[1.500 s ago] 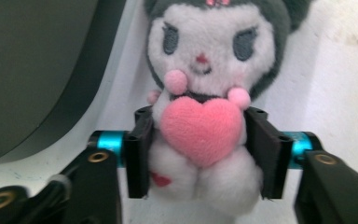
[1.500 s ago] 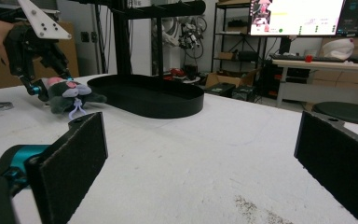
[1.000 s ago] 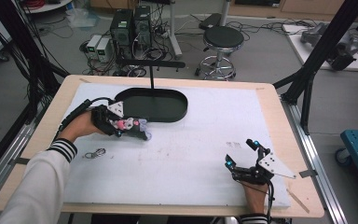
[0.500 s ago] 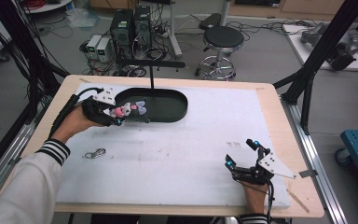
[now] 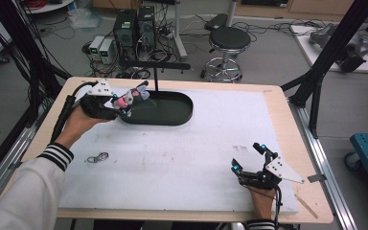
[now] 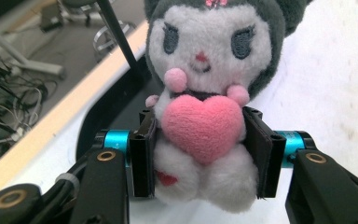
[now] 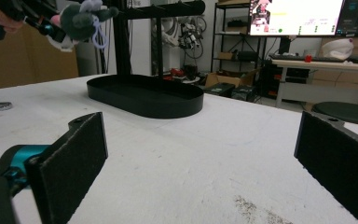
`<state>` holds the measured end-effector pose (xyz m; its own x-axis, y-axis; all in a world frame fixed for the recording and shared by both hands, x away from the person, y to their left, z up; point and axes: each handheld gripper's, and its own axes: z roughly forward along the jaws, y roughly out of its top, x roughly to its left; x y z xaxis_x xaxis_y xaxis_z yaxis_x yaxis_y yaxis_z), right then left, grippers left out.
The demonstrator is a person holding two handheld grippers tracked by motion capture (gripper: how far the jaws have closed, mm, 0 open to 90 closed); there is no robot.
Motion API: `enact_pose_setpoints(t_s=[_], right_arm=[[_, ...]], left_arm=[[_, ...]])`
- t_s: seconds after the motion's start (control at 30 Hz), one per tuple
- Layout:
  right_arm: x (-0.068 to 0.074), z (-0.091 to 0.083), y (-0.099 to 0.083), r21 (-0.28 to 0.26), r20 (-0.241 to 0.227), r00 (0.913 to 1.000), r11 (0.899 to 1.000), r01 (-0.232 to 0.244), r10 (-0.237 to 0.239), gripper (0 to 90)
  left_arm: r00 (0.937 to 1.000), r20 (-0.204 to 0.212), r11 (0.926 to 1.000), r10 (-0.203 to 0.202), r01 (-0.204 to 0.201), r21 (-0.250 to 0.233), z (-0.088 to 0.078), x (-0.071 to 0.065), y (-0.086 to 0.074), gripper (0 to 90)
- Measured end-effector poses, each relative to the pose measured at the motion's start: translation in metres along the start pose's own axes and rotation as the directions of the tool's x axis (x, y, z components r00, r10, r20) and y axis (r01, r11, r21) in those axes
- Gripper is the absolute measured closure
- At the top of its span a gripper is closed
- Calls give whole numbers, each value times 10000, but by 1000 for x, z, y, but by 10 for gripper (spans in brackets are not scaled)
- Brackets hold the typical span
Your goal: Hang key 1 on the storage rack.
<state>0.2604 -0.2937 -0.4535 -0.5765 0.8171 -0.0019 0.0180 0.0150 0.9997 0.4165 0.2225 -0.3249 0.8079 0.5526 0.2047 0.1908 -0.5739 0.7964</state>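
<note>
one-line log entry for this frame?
left claw: shut on plush toy, raised by rack tray | right claw: open, idle on table

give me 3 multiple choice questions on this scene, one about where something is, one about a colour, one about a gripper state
1. Where is the plush toy?
A. lying flat inside the black tray
B. held above the left end of the black tray
C. on the white mat beside the right gripper

2. What colour is the heart on the plush toy's front?
A. pink
B. blue
C. yellow

3. How do the jaws of the right gripper stand?
A. shut on the plush toy
B. shut on nothing
C. open with nothing between them

Answers:
1 B: the high view shows the left gripper holding the toy over the left end of the black tray.
2 A: the left gripper view shows a pink heart between the two pads.
3 C: the right gripper view shows its two pads far apart, with bare white mat between them.
</note>
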Motion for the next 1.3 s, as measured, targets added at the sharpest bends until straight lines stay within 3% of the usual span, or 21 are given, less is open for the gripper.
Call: enact_pose_setpoints(t_s=[0.2,0.23,0.3,0.33,0.37,0.47,0.57,0.67,0.77,0.8,0.93,1.03,1.17,1.3], right_arm=[[0,0,0,9,-3,10000,10000,-2,2,18],[0,0,0,11,-3,10000,10000,16,-16,18],[0,0,0,33,5,10000,10000,-15,15,18],[0,0,0,30,2,10000,10000,-18,18,18],[0,0,0,31,6,10000,10000,-27,27,18],[0,0,0,29,9,10000,10000,-24,24,18],[0,0,0,30,5,10000,10000,-35,35,18],[0,0,0,30,9,10000,10000,-25,25,18],[0,0,0,20,-14,10000,10000,-42,42,17],[0,0,0,20,-14,10000,10000,-42,42,17],[0,0,0,34,-7,10000,10000,-87,87,18],[0,0,0,22,-18,10000,10000,-60,60,18],[-1,0,0,-7,7,10000,10000,-44,44,18],[-1,0,0,-24,26,10000,10000,-75,75,18]], left_arm=[[9989,-327,9985,-345,330,-437,-3,-1,6,524],[9973,-593,9974,-423,387,-610,-5,-1,8,524],[9941,-731,9932,-803,735,-908,-6,-1,10,524],[9941,-731,9932,-803,735,-908,-6,-1,10,524],[9908,-764,9892,-1113,1030,-1047,-7,0,11,524],[9876,-949,9871,-1249,1140,-1123,-8,0,12,524],[9775,-1130,9771,-1783,1623,-1379,-9,3,13,523],[9731,-1392,9758,-1838,1635,-1453,-10,3,14,523],[9603,-1703,9686,-2211,1960,-1527,-8,5,15,523],[9603,-1703,9686,-2211,1960,-1527,-8,5,15,522],[9477,-1835,9594,-2611,2337,-1580,-3,7,16,521],[9444,-1905,9575,-2680,2392,-1611,-2,9,17,520],[9298,-2066,9466,-3047,2718,-1733,0,15,19,520],[9262,-2105,9421,-3129,2746,-1922,0,16,23,520]])
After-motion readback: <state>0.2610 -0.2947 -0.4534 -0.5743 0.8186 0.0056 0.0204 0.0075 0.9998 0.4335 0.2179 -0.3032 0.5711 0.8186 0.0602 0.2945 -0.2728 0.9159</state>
